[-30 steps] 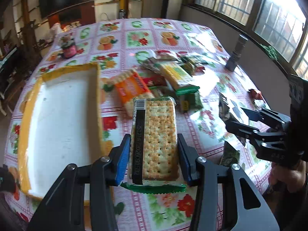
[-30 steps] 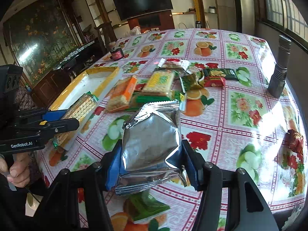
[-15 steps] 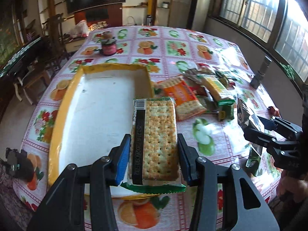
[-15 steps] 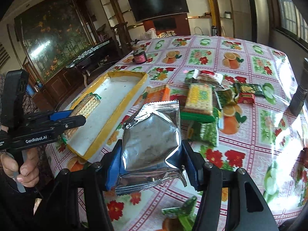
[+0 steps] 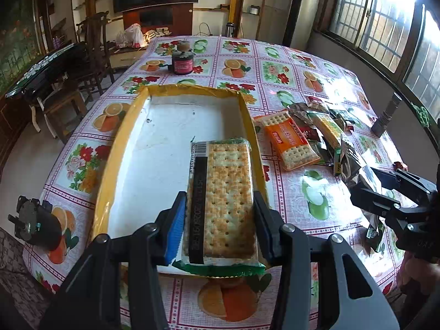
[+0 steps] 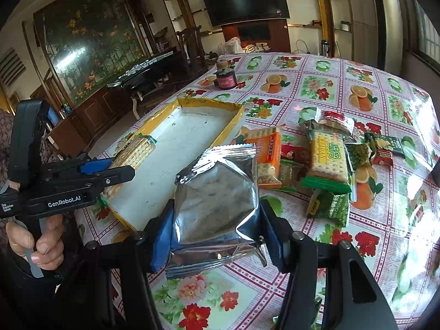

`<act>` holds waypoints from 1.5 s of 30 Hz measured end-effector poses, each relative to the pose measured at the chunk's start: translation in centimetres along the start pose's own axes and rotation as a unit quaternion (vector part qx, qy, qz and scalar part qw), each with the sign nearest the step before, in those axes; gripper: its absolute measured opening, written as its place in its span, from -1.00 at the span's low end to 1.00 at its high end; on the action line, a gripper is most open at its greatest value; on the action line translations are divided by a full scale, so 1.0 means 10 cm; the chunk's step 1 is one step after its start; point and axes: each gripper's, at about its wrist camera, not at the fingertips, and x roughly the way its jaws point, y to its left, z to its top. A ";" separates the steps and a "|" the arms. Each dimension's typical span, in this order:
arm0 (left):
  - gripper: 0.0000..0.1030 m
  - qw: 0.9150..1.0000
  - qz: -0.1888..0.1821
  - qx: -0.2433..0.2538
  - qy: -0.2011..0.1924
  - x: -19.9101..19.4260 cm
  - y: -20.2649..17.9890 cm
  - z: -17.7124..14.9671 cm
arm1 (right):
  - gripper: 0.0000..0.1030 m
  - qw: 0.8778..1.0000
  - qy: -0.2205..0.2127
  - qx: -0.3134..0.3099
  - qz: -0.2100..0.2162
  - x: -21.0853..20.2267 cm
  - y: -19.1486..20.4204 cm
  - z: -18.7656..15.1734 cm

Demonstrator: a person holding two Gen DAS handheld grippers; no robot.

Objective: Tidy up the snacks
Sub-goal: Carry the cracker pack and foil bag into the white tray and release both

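Observation:
My left gripper [image 5: 218, 206] is shut on a clear cracker pack [image 5: 224, 200] with a green end, held over the near right part of the yellow-rimmed white tray [image 5: 115, 148]. My right gripper [image 6: 217, 220] is shut on a silver foil pouch [image 6: 217, 192], hanging above the tablecloth just right of the tray [image 6: 225, 134]. In the right wrist view the left gripper [image 6: 121, 165] with its cracker pack [image 6: 134, 148] is over the tray's near left rim. A pile of snacks lies to the right of the tray: an orange cracker pack [image 5: 288, 143], a yellow-green pack [image 6: 328, 155].
A dark jar [image 5: 182, 64] stands on the far side of the table. A metal flashlight [image 5: 385, 115] stands near the window edge. Several small green and red packets [image 6: 330, 206] lie among the snacks. A black device [image 5: 35, 225] sits at the table's left edge. Chairs stand beyond.
Both grippers have moved left toward the tray with their packs held. The cracker pack went from beside the tray's right rim to over its inside.

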 end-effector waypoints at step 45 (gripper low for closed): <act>-0.07 0.997 0.059 -0.022 0.047 0.55 0.48 -0.14 | 0.13 0.995 0.059 -0.070 0.042 1.41 0.68 0.67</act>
